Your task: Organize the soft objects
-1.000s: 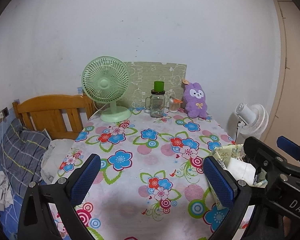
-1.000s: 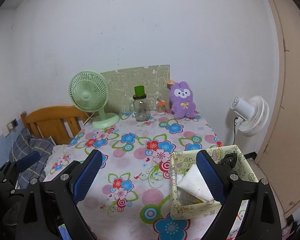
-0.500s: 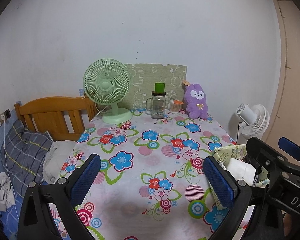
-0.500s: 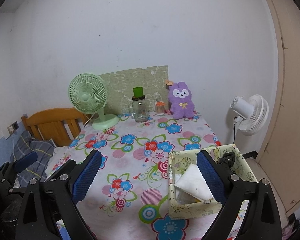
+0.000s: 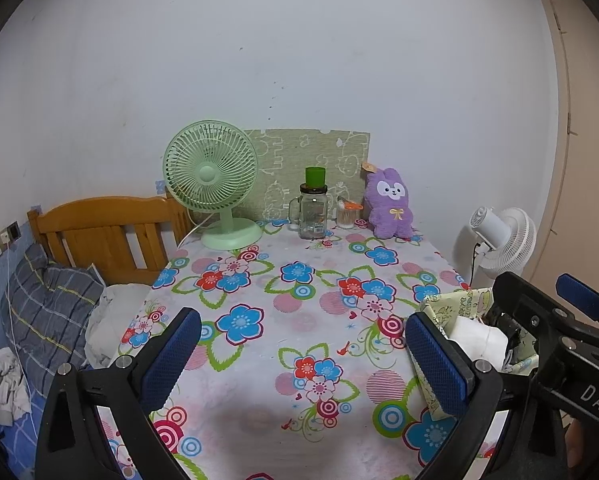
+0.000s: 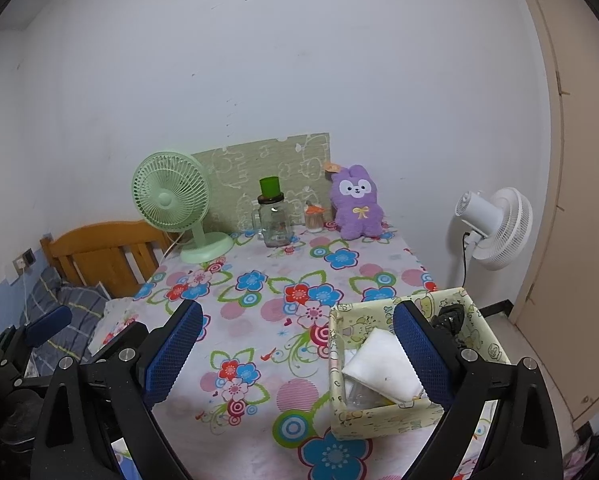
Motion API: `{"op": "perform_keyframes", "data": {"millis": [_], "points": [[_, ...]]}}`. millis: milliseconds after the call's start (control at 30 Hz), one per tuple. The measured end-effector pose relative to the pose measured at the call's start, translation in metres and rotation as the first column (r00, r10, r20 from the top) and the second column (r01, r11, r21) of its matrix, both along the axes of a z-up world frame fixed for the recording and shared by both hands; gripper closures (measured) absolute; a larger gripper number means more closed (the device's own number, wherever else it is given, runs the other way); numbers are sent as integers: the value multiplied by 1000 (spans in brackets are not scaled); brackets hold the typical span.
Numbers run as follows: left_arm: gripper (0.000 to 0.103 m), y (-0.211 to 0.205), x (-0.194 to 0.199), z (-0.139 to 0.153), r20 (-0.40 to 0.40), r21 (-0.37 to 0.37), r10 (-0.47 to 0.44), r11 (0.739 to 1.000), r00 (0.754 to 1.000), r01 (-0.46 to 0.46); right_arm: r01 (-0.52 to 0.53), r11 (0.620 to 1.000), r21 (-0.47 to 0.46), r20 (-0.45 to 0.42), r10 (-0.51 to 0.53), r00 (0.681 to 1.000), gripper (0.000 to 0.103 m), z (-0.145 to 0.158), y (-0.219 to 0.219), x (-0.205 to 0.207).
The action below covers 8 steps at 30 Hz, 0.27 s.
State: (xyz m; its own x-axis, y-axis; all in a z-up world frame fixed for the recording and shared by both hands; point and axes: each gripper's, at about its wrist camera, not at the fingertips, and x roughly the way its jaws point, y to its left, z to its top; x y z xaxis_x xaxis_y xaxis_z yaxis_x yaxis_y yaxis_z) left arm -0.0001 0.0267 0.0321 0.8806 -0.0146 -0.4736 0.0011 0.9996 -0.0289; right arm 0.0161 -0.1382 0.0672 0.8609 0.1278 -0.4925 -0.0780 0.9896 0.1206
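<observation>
Sitting upright, fluffy purple bunny plush

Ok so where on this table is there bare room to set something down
The wide middle of the flowered tablecloth is free, from the yellow storage box at the near right up to the back row. That row is crowded: green desk fan, glass jar mug, small cup, purple plush bunny. Both grippers, left and right, are open and empty.

1. The worktop wears a flowered cloth.
2. Along its far edge stand a green fan, a glass jar, a small cup and a purple plush bunny.
3. A patterned box sits at the near right.
</observation>
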Motion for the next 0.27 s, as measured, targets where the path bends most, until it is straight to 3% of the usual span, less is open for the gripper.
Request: {"op": "perform_keyframes", "data": {"millis": [267], "points": [[0,-2,-1,1,1,5,-3,1000,1000,3,5,1000,3,4,-5,1000,5,0,-2,-2]]}}
